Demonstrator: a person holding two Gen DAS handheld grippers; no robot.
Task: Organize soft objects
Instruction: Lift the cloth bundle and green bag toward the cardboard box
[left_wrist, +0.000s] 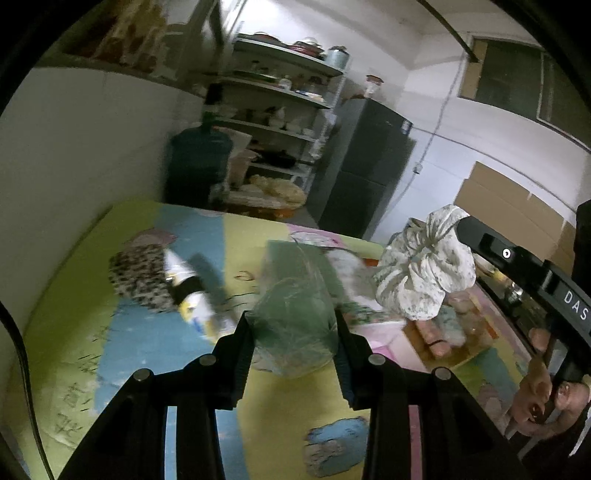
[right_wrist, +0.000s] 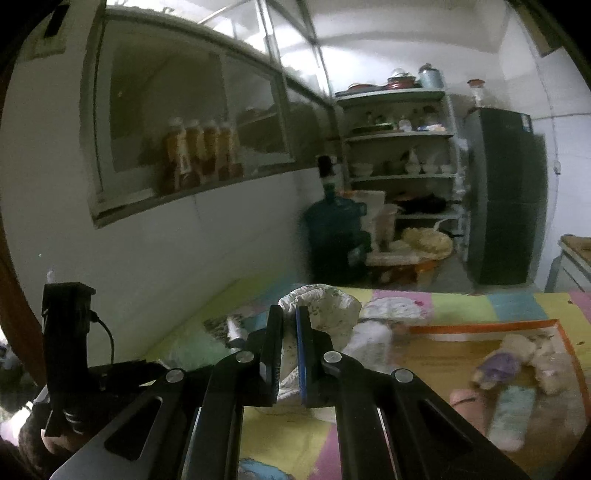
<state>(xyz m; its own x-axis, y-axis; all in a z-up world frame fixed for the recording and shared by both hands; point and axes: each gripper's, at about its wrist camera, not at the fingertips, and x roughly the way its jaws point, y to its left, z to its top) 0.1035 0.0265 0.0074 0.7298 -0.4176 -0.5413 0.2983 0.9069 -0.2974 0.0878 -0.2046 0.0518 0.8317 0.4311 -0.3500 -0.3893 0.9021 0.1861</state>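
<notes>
My left gripper (left_wrist: 293, 323) is open, its jaws on either side of a clear plastic bag with green fabric inside (left_wrist: 295, 314) lying on the colourful mat (left_wrist: 92, 350). My right gripper (right_wrist: 290, 314) is shut on a white floral cloth bundle (right_wrist: 328, 306), held above the mat; the bundle also shows in the left wrist view (left_wrist: 424, 269), hanging from the right gripper. A leopard-print cloth (left_wrist: 142, 275) with black, white and yellow items (left_wrist: 192, 291) lies left. Plush toys (right_wrist: 517, 365) sit in an orange-rimmed box (right_wrist: 480, 326) at right.
A white wall (left_wrist: 74, 166) borders the mat on the left. Beyond the mat stand a blue water jug (left_wrist: 199, 162), a shelf of dishes (left_wrist: 280, 110) and a dark fridge (left_wrist: 365, 166). A pink box (left_wrist: 380, 332) sits beside the orange box.
</notes>
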